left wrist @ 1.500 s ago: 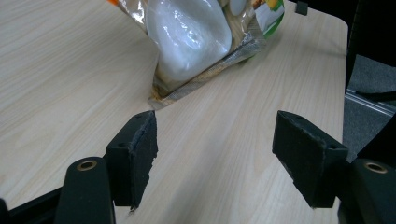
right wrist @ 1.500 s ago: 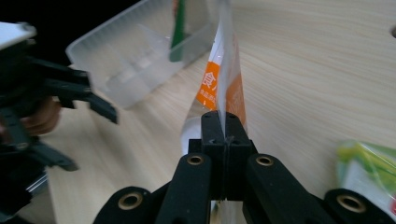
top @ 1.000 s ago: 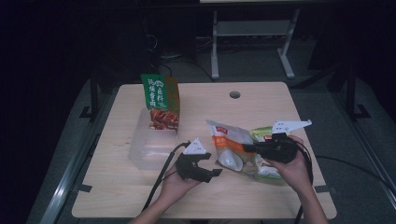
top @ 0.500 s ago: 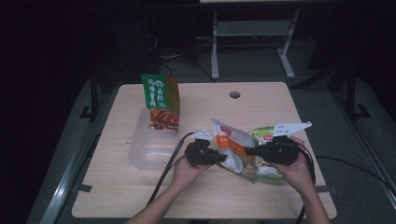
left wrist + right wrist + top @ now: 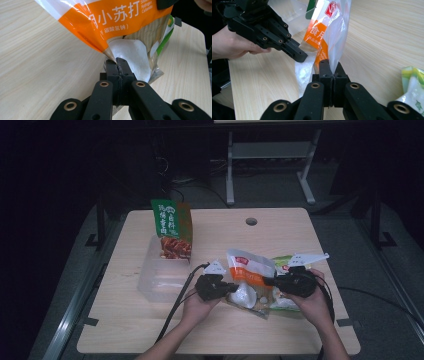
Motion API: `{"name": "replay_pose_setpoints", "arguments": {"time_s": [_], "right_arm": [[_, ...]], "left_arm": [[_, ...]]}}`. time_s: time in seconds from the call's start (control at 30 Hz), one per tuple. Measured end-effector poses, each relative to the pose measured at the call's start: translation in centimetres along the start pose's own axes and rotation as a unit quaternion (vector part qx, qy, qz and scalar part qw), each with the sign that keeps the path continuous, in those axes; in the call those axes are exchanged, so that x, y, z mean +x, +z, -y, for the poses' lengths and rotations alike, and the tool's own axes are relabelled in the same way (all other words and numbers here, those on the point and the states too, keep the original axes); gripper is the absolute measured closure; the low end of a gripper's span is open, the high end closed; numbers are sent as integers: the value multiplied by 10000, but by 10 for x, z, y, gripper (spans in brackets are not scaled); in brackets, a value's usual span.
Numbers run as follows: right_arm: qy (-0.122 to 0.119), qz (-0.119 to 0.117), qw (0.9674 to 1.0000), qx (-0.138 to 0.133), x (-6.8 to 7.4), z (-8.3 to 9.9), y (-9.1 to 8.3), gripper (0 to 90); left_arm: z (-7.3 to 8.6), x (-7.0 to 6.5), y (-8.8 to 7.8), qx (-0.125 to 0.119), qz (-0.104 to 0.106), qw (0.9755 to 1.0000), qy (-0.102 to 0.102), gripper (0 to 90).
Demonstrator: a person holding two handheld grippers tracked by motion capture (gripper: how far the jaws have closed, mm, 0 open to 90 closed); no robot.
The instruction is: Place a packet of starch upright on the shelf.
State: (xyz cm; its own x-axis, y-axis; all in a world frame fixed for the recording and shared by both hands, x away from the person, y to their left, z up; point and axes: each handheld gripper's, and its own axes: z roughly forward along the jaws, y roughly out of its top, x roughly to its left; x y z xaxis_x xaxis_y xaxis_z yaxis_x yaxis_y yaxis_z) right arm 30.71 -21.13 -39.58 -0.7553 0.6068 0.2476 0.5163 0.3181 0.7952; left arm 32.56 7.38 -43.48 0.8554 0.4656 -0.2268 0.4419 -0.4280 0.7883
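Note:
An orange and white powder bag [image 5: 248, 269] is held a little above the wooden table [image 5: 280, 235] between my two grippers. My left gripper [image 5: 234, 288] is at the bag's lower left. Its jaws have just been closing and are now shut on the bag's bottom corner [image 5: 110, 53]. My right gripper [image 5: 268, 281] is shut on the bag's opposite edge [image 5: 329, 30]. In the right gripper view, the left gripper [image 5: 298, 55] pinches the bag from the far side. White powder shows through the clear lower part of the bag.
A clear plastic container [image 5: 161, 279] sits at the left, with an upright green snack bag [image 5: 171, 226] at its far end. A green and white pouch [image 5: 286, 262] lies under the right hand. The table has a round hole [image 5: 251, 221] near its far edge.
My left gripper moved right and slightly away from the near edge, reached the bag and closed on its lower corner. The right gripper kept its hold and stayed put.

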Motion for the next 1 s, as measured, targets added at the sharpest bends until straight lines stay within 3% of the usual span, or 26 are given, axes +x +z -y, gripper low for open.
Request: {"name": "replay_pose_setpoints", "arguments": {"time_s": [0.17, 0.27, 0.37, 0.43, 0.57, 0.8, 1.0], "right_arm": [[44, -61, 9999, 77, 2, 1, 11, 769], [56, -148, 9996, 231, 5, 2, 23, 761], [42, -193, 9994, 290, 9, 1, 31, 782], [27, -166, 9993, 334, 12, 0, 33, 855], [51, -223, 9992, 337, 13, 0, 33, 892], [-56, -256, 9995, 200, 19, -2, 28, 896], [-194, -212, 9995, 114, 27, -5, 25, 898]], "left_arm": [[4, -5, -3, -56, -133, 9999, 45, 900], [6, -7, -5, -33, -139, 9998, 101, 900], [7, -9, -7, -30, -167, 9998, 141, 900], [7, -9, -9, 5, -163, 9997, 168, 899], [9, -7, -12, 13, -80, 9999, 89, 878], [13, -9, -19, -10, -104, 9999, 64, 733], [17, -13, -28, 16, -219, 9994, 255, 644]]}}
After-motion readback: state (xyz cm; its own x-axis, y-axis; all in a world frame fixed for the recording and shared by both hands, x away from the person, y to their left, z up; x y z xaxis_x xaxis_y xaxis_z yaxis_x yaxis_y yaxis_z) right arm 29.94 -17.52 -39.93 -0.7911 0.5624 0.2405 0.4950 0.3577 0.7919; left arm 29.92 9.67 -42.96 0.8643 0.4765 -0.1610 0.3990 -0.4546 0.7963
